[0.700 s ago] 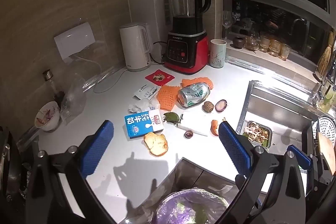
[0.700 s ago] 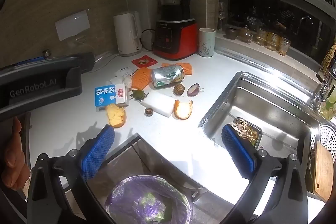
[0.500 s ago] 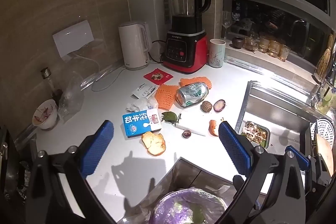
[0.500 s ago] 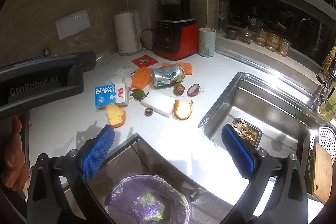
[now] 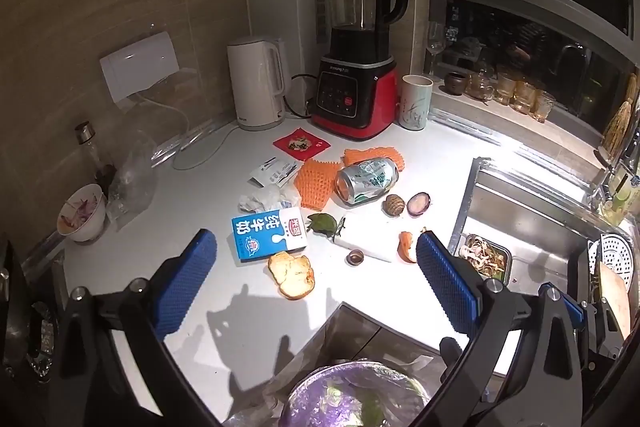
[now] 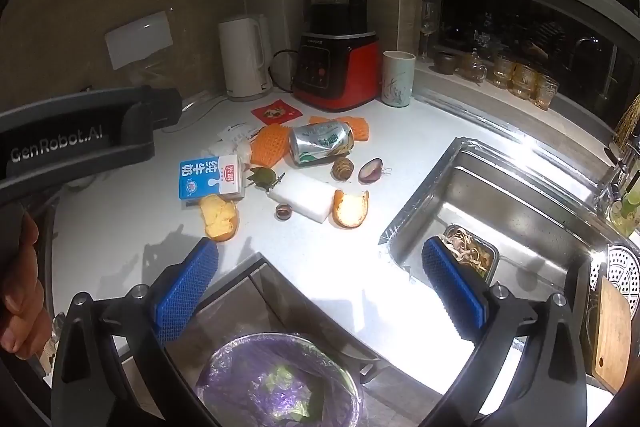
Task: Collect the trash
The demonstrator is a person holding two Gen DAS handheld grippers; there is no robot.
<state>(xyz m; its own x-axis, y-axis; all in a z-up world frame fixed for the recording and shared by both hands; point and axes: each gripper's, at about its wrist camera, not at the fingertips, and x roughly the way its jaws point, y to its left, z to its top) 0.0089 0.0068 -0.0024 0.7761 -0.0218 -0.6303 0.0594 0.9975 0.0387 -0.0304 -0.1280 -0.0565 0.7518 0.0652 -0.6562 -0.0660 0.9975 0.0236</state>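
left gripper (image 5: 312,275), right gripper (image 6: 320,279), both agape, angled down

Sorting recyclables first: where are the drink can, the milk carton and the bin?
drink can (image 5: 368,180), left wrist view, its side.
milk carton (image 5: 267,233), left wrist view, blue face.
bin (image 6: 280,383), right wrist view, purple liner.

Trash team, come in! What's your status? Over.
Left gripper and right gripper open, empty. Blue milk carton, crushed silver can, orange peels on white counter. Purple-lined bin below. Nothing blocking.
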